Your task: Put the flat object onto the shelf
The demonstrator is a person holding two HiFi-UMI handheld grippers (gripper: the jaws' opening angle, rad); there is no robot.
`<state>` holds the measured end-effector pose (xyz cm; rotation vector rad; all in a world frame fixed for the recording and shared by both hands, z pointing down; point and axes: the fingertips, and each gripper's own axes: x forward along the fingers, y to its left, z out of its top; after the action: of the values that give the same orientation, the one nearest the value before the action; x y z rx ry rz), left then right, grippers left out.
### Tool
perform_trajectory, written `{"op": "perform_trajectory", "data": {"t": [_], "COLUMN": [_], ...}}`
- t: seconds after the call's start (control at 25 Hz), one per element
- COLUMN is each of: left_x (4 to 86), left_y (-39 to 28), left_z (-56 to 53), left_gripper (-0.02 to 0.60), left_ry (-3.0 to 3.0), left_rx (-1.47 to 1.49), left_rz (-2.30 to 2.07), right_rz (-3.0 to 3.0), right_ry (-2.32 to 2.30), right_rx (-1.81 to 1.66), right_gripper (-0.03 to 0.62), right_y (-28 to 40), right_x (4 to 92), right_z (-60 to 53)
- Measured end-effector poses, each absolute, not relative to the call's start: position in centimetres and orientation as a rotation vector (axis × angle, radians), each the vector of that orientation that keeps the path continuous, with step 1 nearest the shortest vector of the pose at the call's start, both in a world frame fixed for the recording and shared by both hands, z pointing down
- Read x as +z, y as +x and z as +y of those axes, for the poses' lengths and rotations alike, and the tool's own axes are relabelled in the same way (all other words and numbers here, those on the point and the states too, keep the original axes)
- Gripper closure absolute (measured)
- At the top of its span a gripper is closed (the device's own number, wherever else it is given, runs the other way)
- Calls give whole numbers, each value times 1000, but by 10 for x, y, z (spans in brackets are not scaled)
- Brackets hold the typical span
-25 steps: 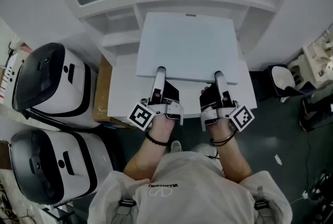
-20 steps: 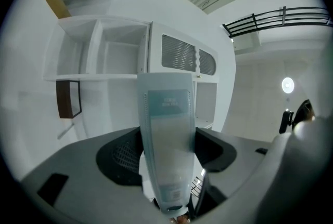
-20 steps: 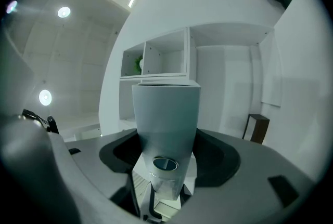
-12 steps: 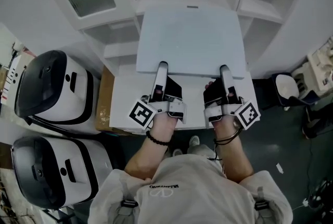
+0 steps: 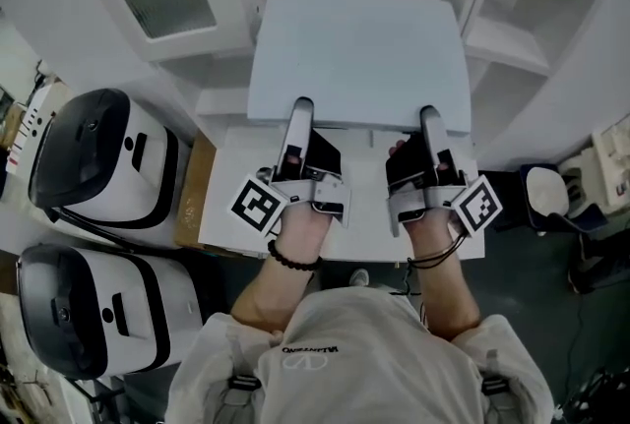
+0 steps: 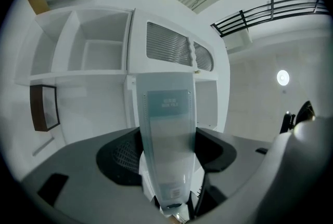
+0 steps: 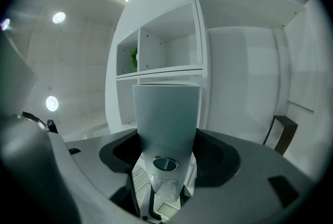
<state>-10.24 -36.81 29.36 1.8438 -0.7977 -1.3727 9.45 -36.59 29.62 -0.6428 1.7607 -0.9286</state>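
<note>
While carried clear of the tabletop (image 5: pixel 362 220), held level by its near edge: flat white panel (image 5: pixel 359 53), clamped in both tongs. Left tongs (image 5: pixel 299 109) closed on the near-left part of that edge, upper jaw lying on the top face. Right tongs (image 5: pixel 430 114) closed likewise on the near-right part. Panel extends forward from both tongs toward the white shelf unit (image 5: pixel 512 38), far edge at the open middle bay (contact with any shelf not determinable). Left of left tongs: cardboard box (image 5: pixel 194 181) beside the tabletop, then two white-and-black machines (image 5: pixel 94 166), well apart from the panel.
</note>
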Motion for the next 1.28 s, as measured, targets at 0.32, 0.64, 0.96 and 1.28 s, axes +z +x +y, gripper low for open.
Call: {"op": "perform_trajectory", "data": {"t": [0.32, 0.64, 0.96, 1.28], "left_x": [294, 293, 291, 290], "left_y": [-83, -89, -90, -89], "left_z": [-396, -440, -450, -462], "left_gripper": [288, 288, 288, 290], "left_ry": [1812, 1778, 1768, 1769], "left_rx": [-1397, -1374, -1350, -1325], "left_rz": [-846, -882, -870, -866], "right_rz": [1767, 1746, 1733, 1719], "right_ry": [-635, -653, -691, -719], "right_rx": [-978, -1019, -1017, -1027], "right_gripper": [292, 292, 292, 290], "right_y": [114, 107, 107, 108], "right_x": [295, 296, 294, 293], "right_z": [-403, -450, -456, -464]}}
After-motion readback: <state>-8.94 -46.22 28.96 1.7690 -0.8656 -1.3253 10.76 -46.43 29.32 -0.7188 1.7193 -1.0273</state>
